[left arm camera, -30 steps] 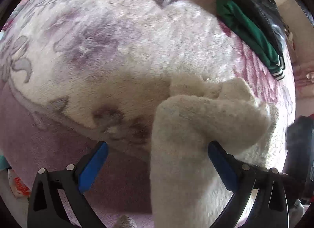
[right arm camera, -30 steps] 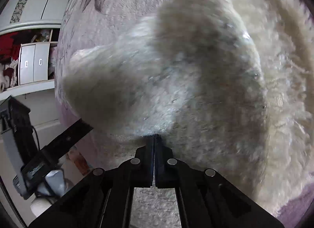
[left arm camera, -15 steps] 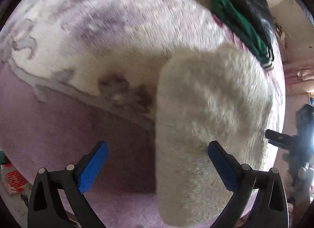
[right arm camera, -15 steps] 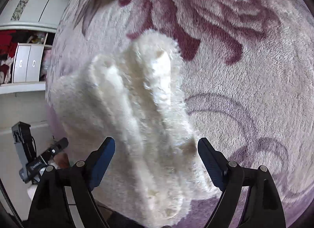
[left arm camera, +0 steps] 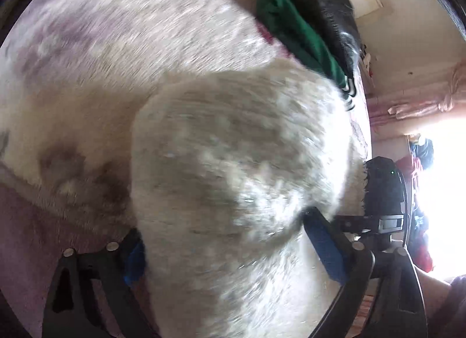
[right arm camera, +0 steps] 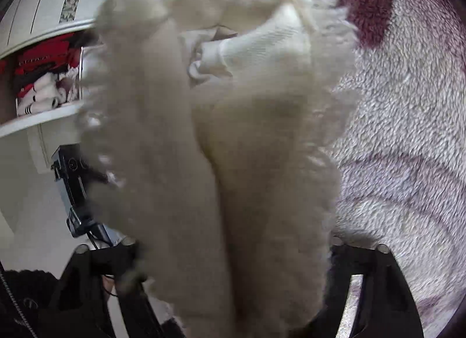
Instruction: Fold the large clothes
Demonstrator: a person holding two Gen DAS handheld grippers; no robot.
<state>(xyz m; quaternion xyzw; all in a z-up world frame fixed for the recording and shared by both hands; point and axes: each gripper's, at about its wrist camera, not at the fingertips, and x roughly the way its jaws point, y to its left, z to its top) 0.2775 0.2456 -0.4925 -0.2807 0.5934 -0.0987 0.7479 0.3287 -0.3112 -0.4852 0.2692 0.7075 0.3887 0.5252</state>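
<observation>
A cream fluffy fleece garment (left arm camera: 233, 180) lies folded into a thick bundle on the flowered purple-and-white blanket (left arm camera: 122, 47). My left gripper (left arm camera: 224, 247) is open, its blue-padded fingers (left arm camera: 323, 247) on either side of the bundle's near end. In the right wrist view the same garment (right arm camera: 233, 163) fills the gap between the spread jaws of my right gripper (right arm camera: 233, 274), open, with a ribbed cuff (right arm camera: 262, 47) showing at the top. Both views are blurred by motion.
A green and black pile of clothes (left arm camera: 308, 32) lies at the far edge of the bed. A curtain and a bright window (left arm camera: 437, 192) are at the right. A white cupboard shelf with red and white items (right arm camera: 43, 81) stands beyond the bed's left edge.
The right gripper opened off the garment half a second ago. Both open grippers have since moved in around the folded bundle, which now sits between their fingers.
</observation>
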